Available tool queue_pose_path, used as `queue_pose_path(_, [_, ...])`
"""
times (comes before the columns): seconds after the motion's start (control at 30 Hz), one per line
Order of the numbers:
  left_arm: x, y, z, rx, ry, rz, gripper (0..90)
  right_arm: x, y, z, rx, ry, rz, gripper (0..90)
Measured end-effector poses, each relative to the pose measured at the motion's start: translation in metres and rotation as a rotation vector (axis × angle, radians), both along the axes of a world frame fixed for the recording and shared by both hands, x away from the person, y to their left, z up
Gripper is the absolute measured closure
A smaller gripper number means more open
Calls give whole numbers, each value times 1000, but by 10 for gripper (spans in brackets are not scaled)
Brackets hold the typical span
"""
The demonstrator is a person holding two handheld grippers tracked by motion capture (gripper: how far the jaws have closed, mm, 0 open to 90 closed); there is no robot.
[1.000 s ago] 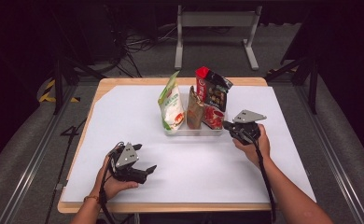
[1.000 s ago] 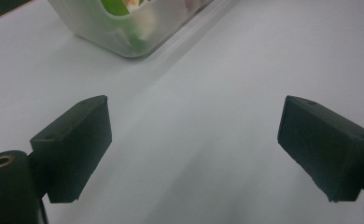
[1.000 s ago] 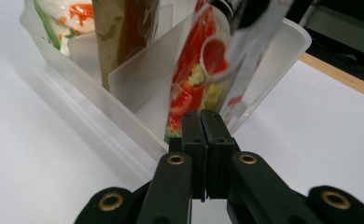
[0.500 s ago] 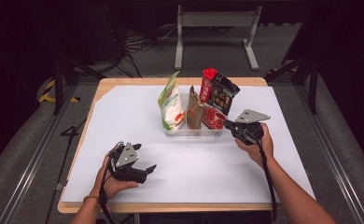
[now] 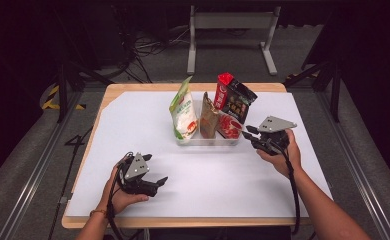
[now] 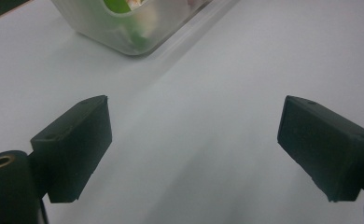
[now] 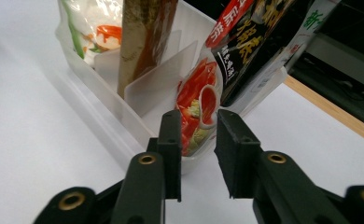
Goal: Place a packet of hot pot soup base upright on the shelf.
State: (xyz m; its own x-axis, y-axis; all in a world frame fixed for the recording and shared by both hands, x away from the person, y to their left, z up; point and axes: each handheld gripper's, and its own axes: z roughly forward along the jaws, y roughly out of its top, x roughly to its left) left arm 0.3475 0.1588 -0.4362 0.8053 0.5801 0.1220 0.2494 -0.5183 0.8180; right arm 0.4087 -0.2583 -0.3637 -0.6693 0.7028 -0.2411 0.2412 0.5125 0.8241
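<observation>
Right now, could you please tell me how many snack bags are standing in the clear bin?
3: a green-and-white bag at the left end, a brown bag in the middle, a red-and-black bag at the right; smaller ones may be hidden.

Your red pouch (image 7: 196, 105) with a printed dish stands upright at the right end of the clear bin (image 5: 208, 140); behind it a black-and-red packet (image 5: 235, 100) leans rightward over the rim; both sit beyond the white divider.

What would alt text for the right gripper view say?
The right claw, jaws slightly apart with nothing gripped, faces the end of a clear divided bin. Upright in it are a red snack bag, a black-and-red pouch, a brown pack and a white bag.
</observation>
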Motion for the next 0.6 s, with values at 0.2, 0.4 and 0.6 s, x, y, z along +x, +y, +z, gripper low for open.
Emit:
queue_pose_path(0.2, [0, 0, -1, 8, 1, 4, 107, -5, -4, 4, -8, 0, 19, 612])
queue_pose_path(0.4, [0, 1, 0, 1, -3, 10, 106, -10, -9, 8, -15, -3, 25, 546])
queue_pose_path(0.6, [0, 1, 0, 4, 0, 7, 106, -20, -13, 11, -51, -5, 60, 466])
